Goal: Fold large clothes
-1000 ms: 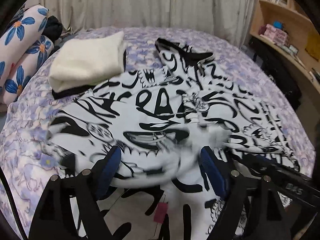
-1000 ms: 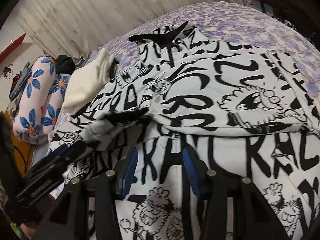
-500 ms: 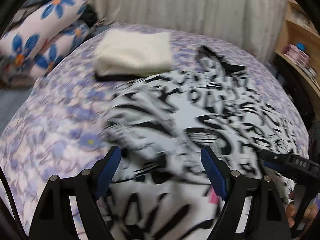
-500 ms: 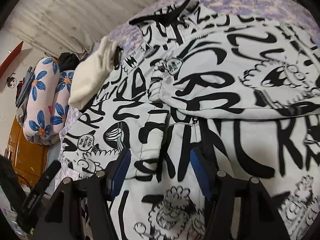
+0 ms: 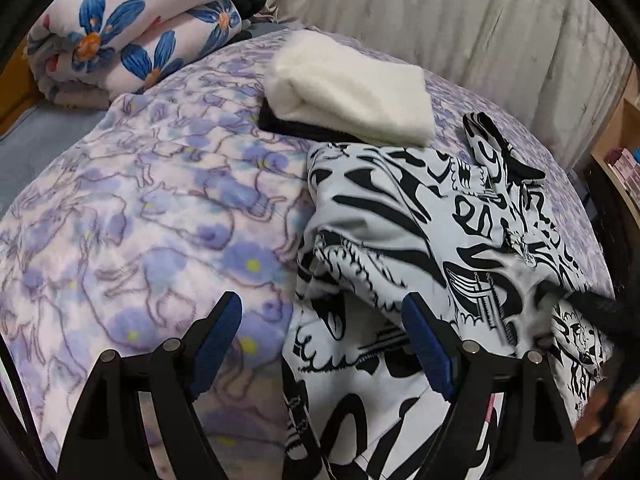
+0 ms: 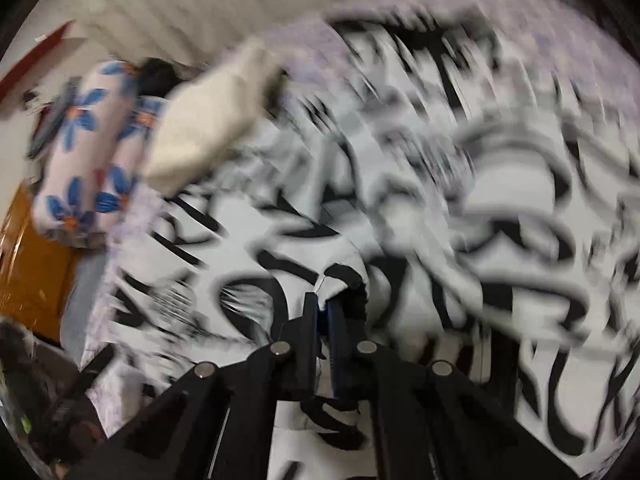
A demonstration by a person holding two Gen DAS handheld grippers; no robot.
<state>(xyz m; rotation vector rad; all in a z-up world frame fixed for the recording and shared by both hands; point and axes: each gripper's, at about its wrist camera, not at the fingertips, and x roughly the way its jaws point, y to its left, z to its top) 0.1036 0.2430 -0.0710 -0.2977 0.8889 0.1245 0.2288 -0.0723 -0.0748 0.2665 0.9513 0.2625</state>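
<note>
- the rolled quilt with blue flowers [image 5: 132,28] lies at the far left edge of the bed, well apart from the work.
- the purple floral bedspread [image 5: 152,216] covers the mattress and lies bare under the left gripper [image 5: 322,340], whose jaws stand wide apart with nothing held; the garment's left edge runs between its blue pads.
- a folded cream fleece [image 5: 352,84] sits on a dark folded piece [image 5: 296,128] just beyond the garment's far edge.
- the black-and-white graffiti-print garment [image 5: 420,248] is spread over the right half of the bed, its left part already turned over onto itself in a loose, rumpled flap.
- the right gripper [image 6: 323,312] has just closed its jaws, and a small peak of the print cloth stands pinched between the pads; this view is heavily blurred, so which edge it has cannot be told.
- judged by how it drapes and creases, the garment is soft, light and limp. it will sag and bunch wherever it is unsupported, and probably not slip from the pads.
- best taken at a hem or corner with both grippers well apart, so that the fold line stays straight.
</note>
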